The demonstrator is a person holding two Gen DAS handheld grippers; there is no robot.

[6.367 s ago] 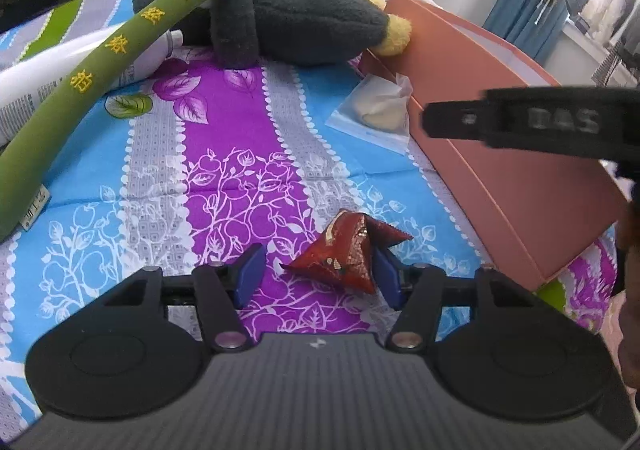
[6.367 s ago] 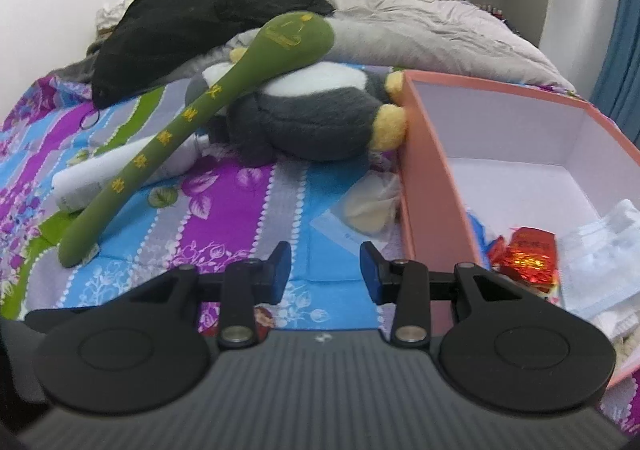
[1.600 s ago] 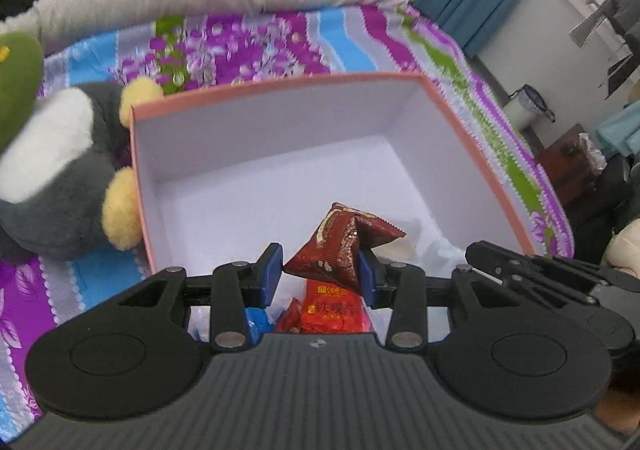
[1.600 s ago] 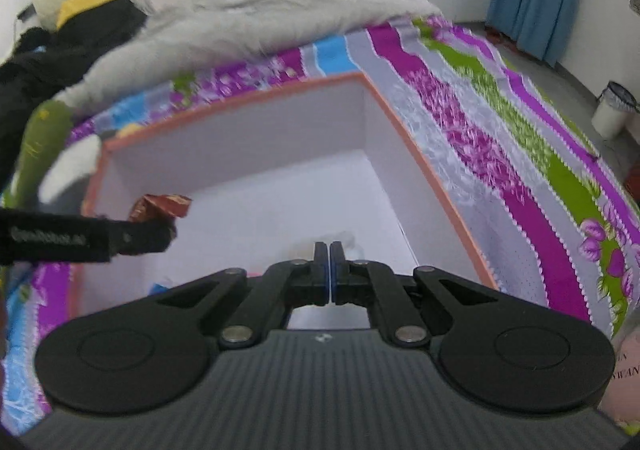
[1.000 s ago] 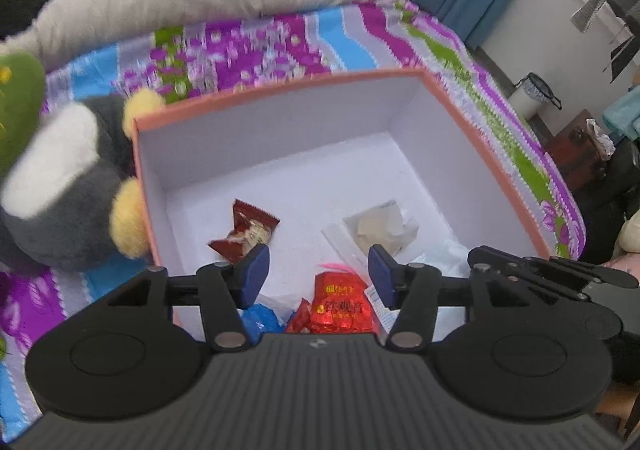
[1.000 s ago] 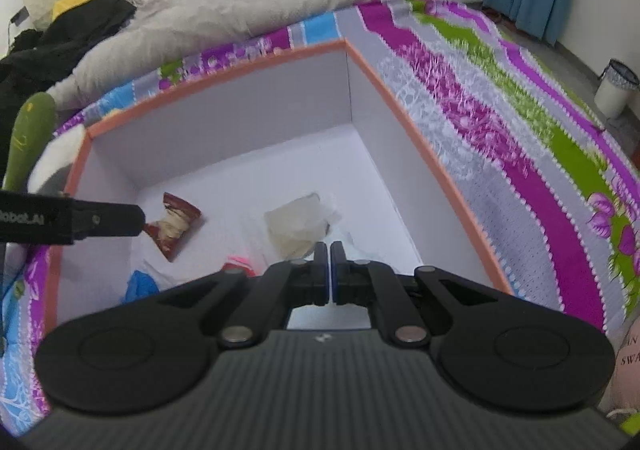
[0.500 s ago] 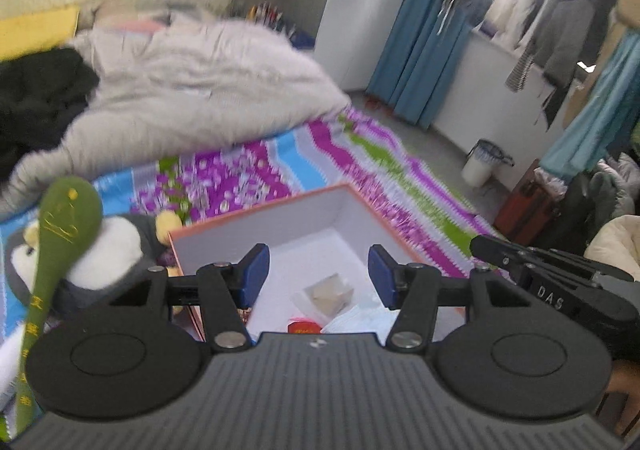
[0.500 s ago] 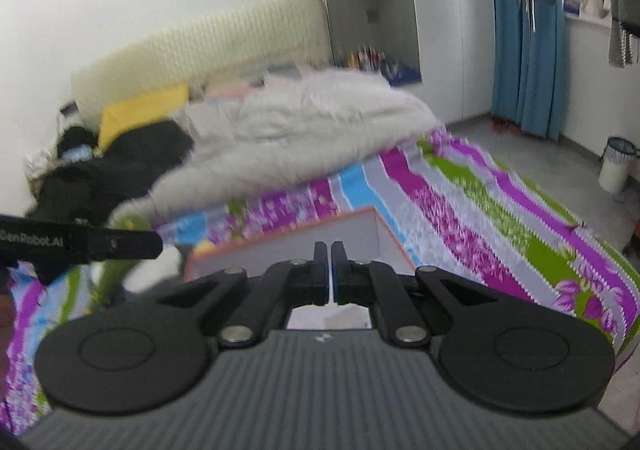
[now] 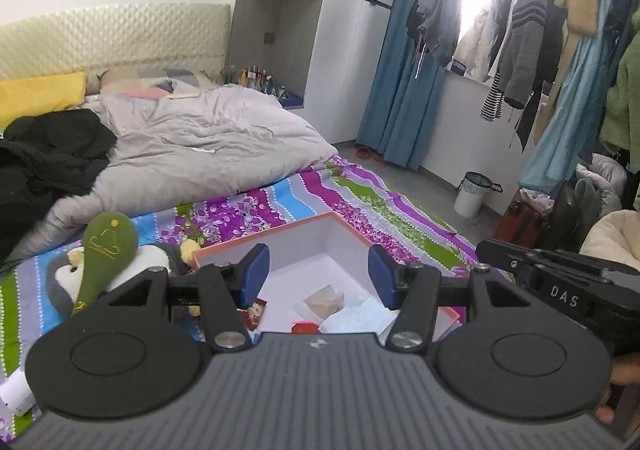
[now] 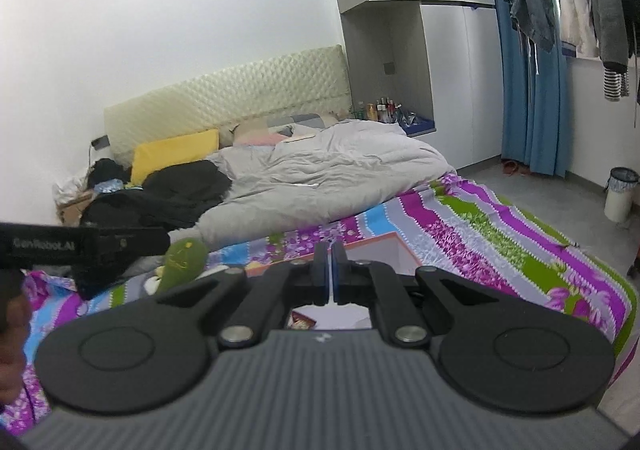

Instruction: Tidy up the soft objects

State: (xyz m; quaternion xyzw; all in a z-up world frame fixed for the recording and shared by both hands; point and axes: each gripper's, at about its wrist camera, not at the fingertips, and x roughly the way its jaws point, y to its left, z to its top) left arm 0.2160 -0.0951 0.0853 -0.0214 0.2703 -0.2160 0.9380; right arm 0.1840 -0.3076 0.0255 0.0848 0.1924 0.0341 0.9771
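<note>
My left tongs (image 9: 318, 270) stand released, nothing between the blue pads, held above the box (image 9: 336, 238) on the bed (image 9: 360, 194). My right tongs (image 10: 330, 274) are clenched, pads together, empty, also above the box. Inside the box, below my left tongs, lie a red packet (image 9: 306, 327), a clear bag (image 9: 326, 298), a pale blue pack (image 9: 356, 316) and a dark red snack (image 9: 256, 312) near its left wall. Just left of the box, outside it, lies the penguin (image 9: 60, 278) with the green plush (image 9: 104, 250) across it. A grey quilt (image 9: 192, 154) is heaped well behind the box.
</note>
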